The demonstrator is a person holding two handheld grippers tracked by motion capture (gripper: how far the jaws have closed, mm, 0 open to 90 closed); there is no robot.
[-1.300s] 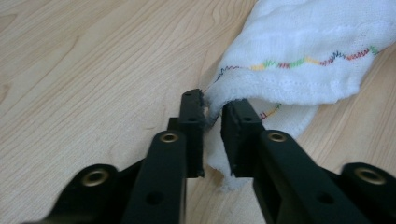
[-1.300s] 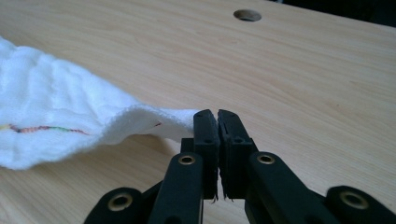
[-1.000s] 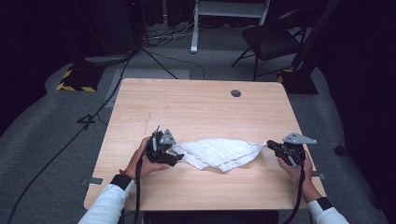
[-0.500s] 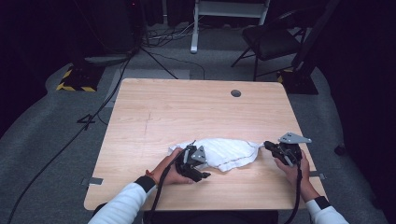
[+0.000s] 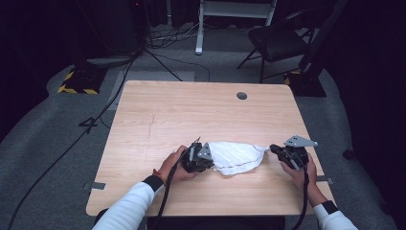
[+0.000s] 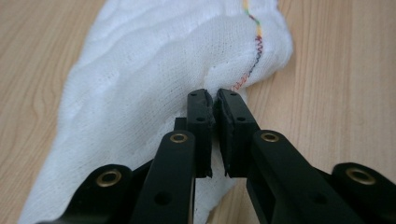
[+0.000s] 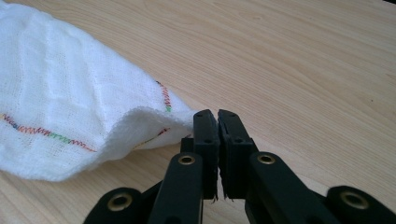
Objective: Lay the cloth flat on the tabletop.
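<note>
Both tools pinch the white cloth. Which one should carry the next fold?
Left, probably. The left tool is shut on the white cloth and already over its middle, folding it toward the right tool, which pins the far corner near the table edge as an anchor.

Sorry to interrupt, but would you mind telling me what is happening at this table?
A person is working a white cloth on the wooden table with a hand-held gripper in each hand. The left gripper has its jaws closed on one end of the cloth, bunching it toward the middle. The right gripper is shut on the opposite corner, by the coloured stitching. The cloth lies partly gathered between them, near the person's edge of the table, apparently mid-fold.
</note>
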